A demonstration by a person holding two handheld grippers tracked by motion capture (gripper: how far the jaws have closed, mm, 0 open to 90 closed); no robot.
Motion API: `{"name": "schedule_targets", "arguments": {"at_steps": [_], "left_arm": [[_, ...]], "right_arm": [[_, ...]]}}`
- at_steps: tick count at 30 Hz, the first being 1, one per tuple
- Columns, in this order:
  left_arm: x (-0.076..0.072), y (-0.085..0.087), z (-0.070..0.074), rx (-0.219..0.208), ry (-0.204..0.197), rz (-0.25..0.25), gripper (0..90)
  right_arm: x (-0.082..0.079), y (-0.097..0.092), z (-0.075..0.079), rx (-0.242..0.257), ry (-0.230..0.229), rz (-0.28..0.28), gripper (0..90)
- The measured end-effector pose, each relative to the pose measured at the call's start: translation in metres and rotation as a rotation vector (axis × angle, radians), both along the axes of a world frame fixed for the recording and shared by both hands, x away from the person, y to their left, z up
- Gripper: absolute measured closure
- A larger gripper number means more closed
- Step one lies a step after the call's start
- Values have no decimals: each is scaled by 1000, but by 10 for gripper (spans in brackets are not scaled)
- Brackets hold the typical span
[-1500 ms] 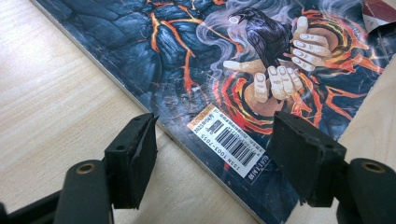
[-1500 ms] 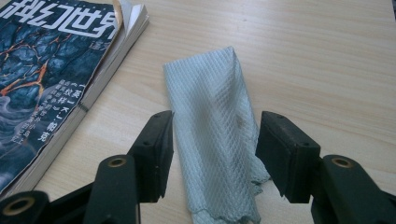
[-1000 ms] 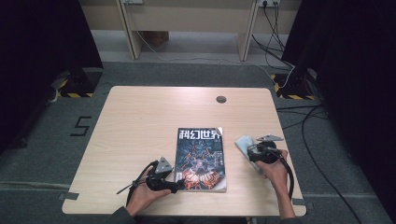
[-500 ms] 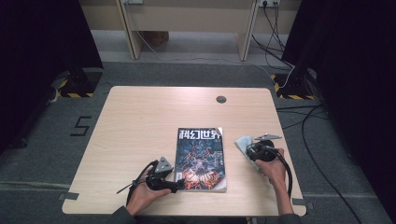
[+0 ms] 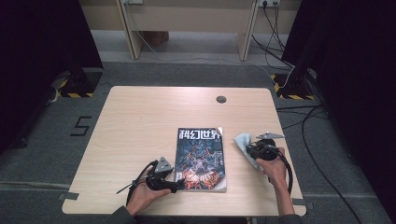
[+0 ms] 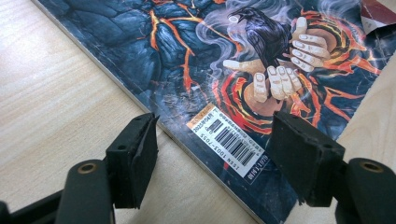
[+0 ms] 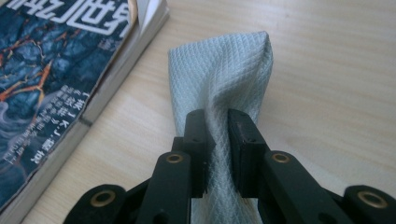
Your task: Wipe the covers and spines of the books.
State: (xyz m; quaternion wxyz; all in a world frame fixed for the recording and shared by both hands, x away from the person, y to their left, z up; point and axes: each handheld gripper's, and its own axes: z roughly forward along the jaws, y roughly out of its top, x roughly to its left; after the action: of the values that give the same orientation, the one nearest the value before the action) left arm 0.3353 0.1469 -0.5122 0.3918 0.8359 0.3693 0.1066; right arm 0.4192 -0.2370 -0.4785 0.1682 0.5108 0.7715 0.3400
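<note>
A magazine [image 5: 201, 158] with a dark cover of red lava cracks lies flat near the table's front edge. My left gripper [image 5: 173, 185] is at its near left corner, jaws open; one pad stands over the bare table, the other over the cover by the barcode [image 6: 231, 144]. A pale grey-green cloth [image 5: 244, 144] lies to the right of the magazine. My right gripper [image 7: 219, 144] has just been closing and is shut on a bunched fold of the cloth [image 7: 224, 79], whose free end stands up beyond the pads.
The light wooden table [image 5: 140, 126] has a small round cable hole [image 5: 221, 99] at its far edge. Cables and table legs lie on the grey floor beyond. Bare tabletop stretches left of the magazine and behind it.
The right gripper's jaws have closed on the cloth, which has bunched between them. The left gripper and the magazine have stayed where they were.
</note>
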Motion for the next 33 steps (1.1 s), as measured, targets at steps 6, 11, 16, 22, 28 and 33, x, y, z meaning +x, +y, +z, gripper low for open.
{"name": "schedule_targets", "arguments": {"at_steps": [6, 11, 16, 22, 28, 33], "left_arm": [[0, 1, 0, -5, 5, -3, 323], [0, 1, -1, -12, 6, -7, 337], [1, 2, -2, -33, 22, -11, 361], [-1, 2, -2, -38, 20, -9, 392], [-3, 2, -2, -38, 19, -3, 402], [-7, 0, -1, -37, 11, 4, 412]], "right_arm": [[-3, 15, 19, 7, -60, 43, 788], [1, 41, 30, 13, -85, 104, 788], [5, 72, 33, 8, -91, 170, 788], [9, 106, 30, -11, -81, 247, 787], [14, 131, 18, -45, -46, 288, 786], [16, 151, 2, -80, -8, 329, 781]]}}
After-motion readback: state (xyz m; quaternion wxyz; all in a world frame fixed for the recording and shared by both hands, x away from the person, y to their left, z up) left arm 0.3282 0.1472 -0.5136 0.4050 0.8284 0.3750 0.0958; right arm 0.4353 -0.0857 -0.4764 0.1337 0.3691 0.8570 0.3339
